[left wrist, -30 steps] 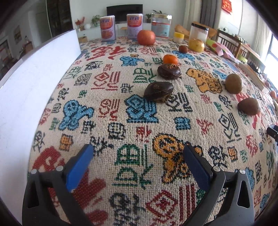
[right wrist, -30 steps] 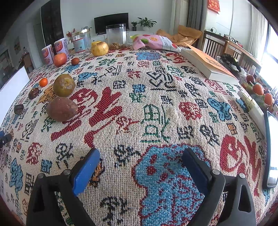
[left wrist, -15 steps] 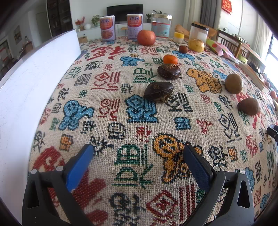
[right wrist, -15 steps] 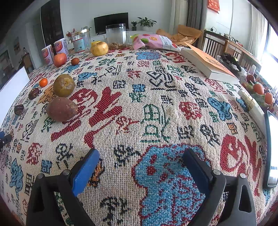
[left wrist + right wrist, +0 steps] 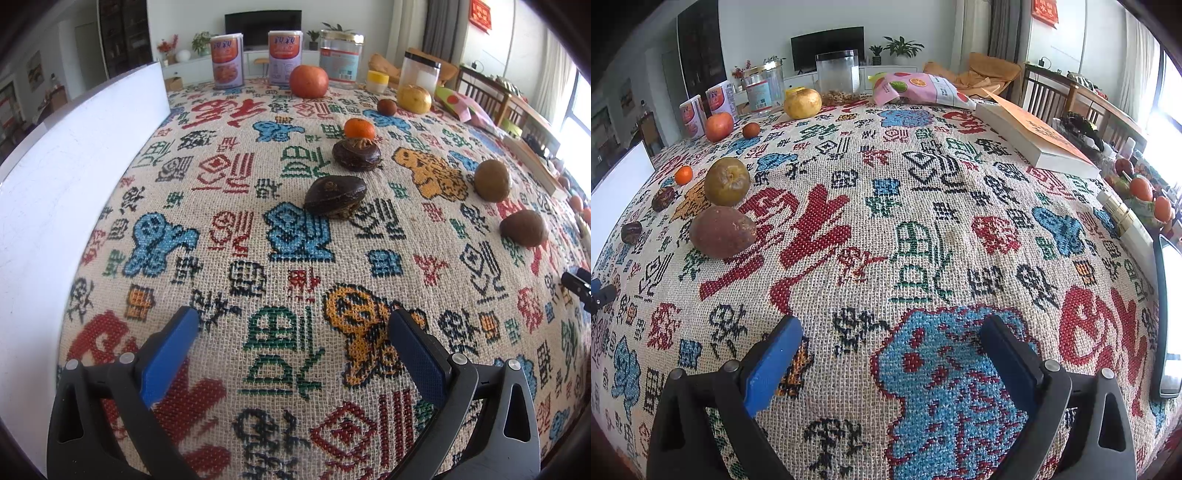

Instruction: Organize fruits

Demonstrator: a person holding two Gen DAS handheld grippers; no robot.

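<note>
Woven cloth on the bench carries scattered fruit; left gripper and right gripper hover with jaws wide, empty; sorting looks unstarted.

Bare patterned cloth lies ahead of the left tongs up to a dark fruit. A white board walls the left side

Left black gripper with blue pads: jaws spread wide, nothing held.
Right black gripper with blue pads: jaws spread wide, nothing held.
</note>
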